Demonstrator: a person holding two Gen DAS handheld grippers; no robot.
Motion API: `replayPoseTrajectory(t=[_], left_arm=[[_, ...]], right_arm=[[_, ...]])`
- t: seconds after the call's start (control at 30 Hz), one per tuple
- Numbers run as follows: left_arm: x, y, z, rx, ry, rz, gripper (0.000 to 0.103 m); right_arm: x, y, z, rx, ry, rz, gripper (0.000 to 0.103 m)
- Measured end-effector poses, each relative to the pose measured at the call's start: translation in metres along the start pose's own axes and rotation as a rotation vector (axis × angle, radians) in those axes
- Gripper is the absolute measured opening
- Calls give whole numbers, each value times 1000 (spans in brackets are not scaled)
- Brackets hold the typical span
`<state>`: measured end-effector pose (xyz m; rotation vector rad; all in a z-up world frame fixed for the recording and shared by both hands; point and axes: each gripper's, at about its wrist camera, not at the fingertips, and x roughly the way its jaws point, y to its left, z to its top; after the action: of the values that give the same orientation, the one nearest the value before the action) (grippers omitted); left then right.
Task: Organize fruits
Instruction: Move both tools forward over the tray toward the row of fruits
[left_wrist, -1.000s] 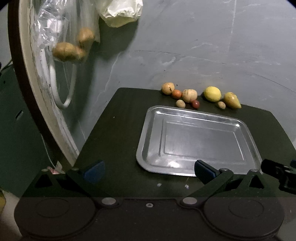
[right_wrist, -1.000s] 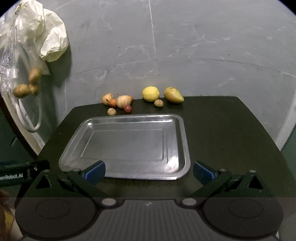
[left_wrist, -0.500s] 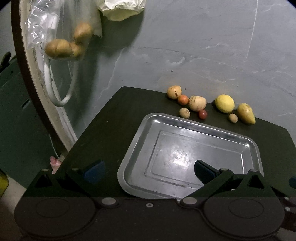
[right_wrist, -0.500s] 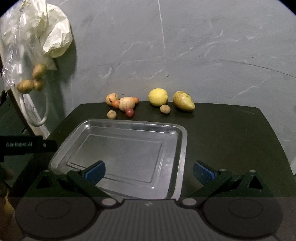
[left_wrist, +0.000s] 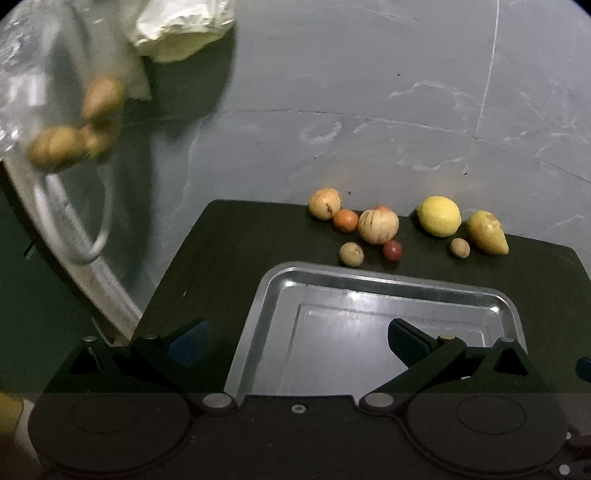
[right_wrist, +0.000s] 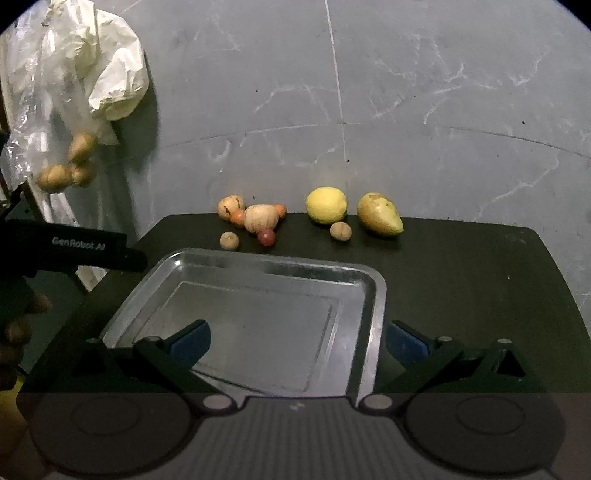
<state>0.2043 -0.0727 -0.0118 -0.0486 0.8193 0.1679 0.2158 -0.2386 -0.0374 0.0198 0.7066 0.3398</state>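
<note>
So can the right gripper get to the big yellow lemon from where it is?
Probably yes. The right gripper is open and empty, and only the empty tray and bare table lie before the lemon. A small brown fruit sits close in front.

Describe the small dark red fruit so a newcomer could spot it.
Start at the metal tray on the dark table; fruits line its far side. The small dark red fruit sits just before the striped pale fruit, the only deep red one.
</note>
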Motion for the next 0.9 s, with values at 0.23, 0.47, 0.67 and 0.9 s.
replayPoseTrajectory(t=[0.23,0.47,0.67,0.9], left_arm=[[33,10,32,61,5,-66,102],[82,14,57,139,35,-161,102],[113,8,64,235,45,-243,102],[139,6,69,279,62,-311,93]], right_arm=[[28,19,18,69,-8,-104,103],[68,30,38,89,0,-167,103],[100,31,53,110,6,-216,102],[131,17,70,207,11,-155,93]])
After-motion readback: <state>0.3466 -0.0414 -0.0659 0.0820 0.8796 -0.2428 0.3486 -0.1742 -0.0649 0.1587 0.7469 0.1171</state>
